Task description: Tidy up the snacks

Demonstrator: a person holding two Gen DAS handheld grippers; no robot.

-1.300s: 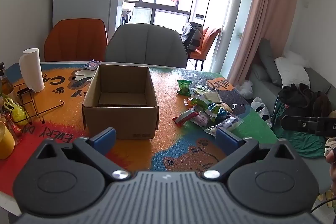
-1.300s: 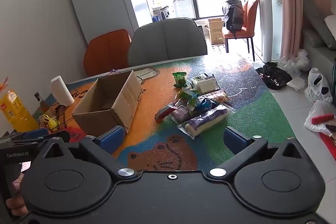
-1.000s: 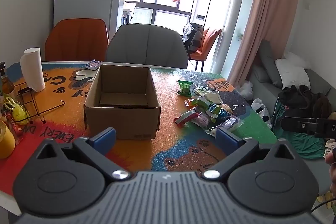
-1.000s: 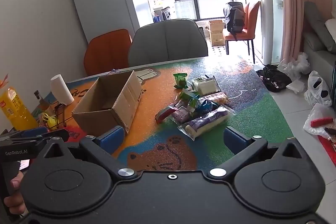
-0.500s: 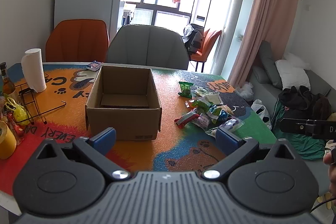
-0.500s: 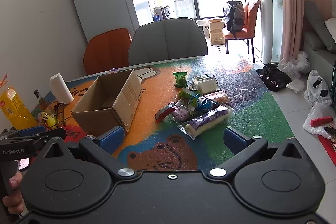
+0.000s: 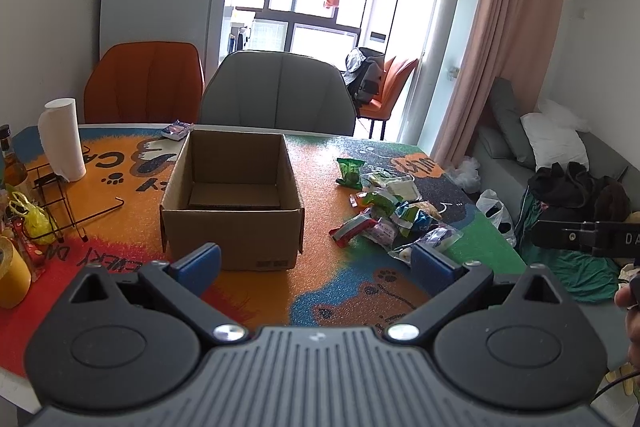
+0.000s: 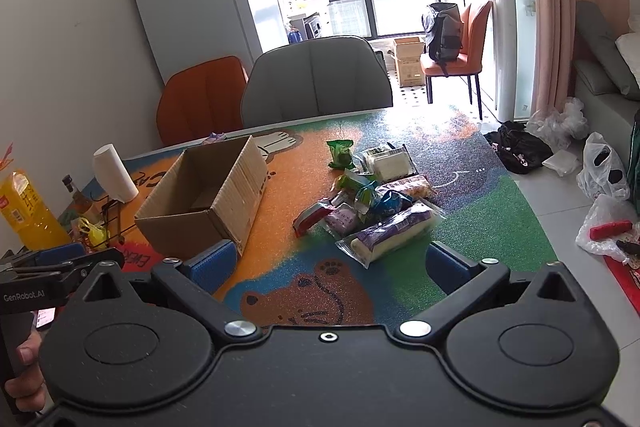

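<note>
An open cardboard box stands on the colourful table mat, with only a flat cardboard piece showing inside. To its right lies a pile of snack packets: a green bag, a white tray pack, a red-and-white packet, and a long purple-and-white pack nearest me. My left gripper is open, hovering before the box's front wall with nothing between its fingers. My right gripper is open too, short of the long purple pack.
A paper towel roll, a wire rack, bottles and a yellow jar crowd the table's left side. A grey chair and an orange chair stand behind the table. A small packet lies behind the box.
Both grippers stayed open and empty. The left view has drifted slightly left and up, so box and snacks sit a little further right. The right view barely moved.
</note>
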